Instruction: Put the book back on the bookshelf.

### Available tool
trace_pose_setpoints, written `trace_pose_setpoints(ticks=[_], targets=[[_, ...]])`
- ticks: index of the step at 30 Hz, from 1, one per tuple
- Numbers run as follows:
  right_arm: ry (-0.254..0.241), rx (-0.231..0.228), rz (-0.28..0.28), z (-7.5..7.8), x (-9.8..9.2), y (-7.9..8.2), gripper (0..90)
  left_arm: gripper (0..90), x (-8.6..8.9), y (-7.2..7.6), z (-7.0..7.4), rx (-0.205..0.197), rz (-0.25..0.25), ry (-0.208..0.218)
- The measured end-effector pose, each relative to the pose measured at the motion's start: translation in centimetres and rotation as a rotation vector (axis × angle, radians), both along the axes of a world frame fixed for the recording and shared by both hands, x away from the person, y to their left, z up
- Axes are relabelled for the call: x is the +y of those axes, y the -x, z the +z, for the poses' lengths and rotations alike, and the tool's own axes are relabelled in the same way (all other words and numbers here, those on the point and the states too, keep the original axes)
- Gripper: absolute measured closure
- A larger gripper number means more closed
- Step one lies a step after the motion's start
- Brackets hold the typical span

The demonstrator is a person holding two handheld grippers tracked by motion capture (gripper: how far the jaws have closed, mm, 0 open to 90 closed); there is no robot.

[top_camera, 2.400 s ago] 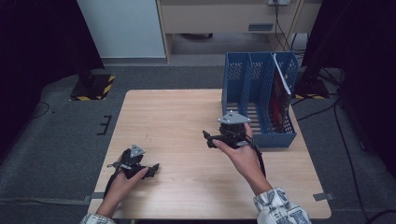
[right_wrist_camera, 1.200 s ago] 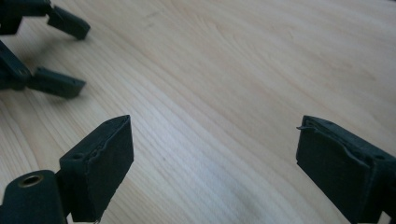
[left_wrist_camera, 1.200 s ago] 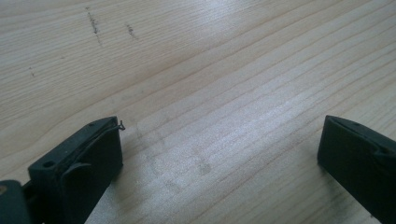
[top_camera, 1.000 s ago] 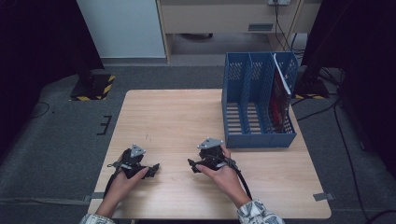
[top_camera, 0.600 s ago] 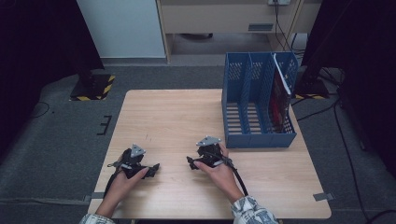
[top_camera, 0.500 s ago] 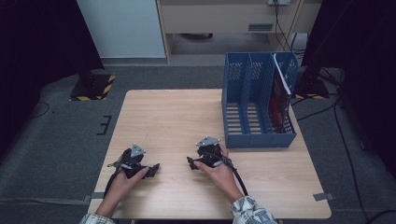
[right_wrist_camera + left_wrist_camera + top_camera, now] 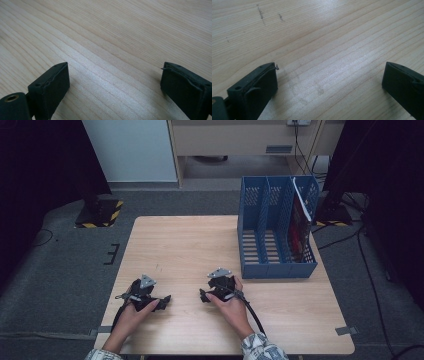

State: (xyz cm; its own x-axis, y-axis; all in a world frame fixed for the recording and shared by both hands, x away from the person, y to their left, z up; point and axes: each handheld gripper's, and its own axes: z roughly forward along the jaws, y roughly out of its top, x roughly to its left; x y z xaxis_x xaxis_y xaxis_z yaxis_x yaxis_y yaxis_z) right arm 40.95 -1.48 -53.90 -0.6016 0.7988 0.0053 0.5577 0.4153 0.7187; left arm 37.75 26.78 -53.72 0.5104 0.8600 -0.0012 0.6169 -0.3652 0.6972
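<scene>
Resting your right gripper [image 7: 203, 296] back on the surface [image 7: 190, 245], away from the blue file rack [image 7: 277, 235], you are showing jaws just opened wide and empty. Your left gripper [image 7: 165, 301] is lying beside it, jaws apart too, so the work is looking finished.

Both hands rest low, forearms coming in from below. The left black two-jaw tongs [image 7: 161, 302] gape wide, empty. The right black tongs [image 7: 204, 296] have just been opening, nothing between their jaws.

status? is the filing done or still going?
Looks done: a red book stands in the blue file rack, rightmost slot. In hand: nothing; left gripper and right gripper sit open on the table. Nothing left loose to file.
</scene>
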Motion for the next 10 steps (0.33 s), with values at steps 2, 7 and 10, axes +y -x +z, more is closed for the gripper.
trace_pose_setpoints(ticks=[2,7,10], targets=[[0.0,0.002,-0.008,0.0,0.07,0.08,8.0,0.0,-0.01,-0.01,0.0,0.0,-0.001,0.0],[-0.002,0.005,-0.013,-0.01,-0.01,0.14,8.0,0.0,-0.06,0.02,-0.01,-0.001,0.0,0.0],[-0.001,0.005,-0.052,0.0,-0.39,0.23,7.7,0.0,-0.06,0.03,0.0,0.0,-0.001,-0.002]])
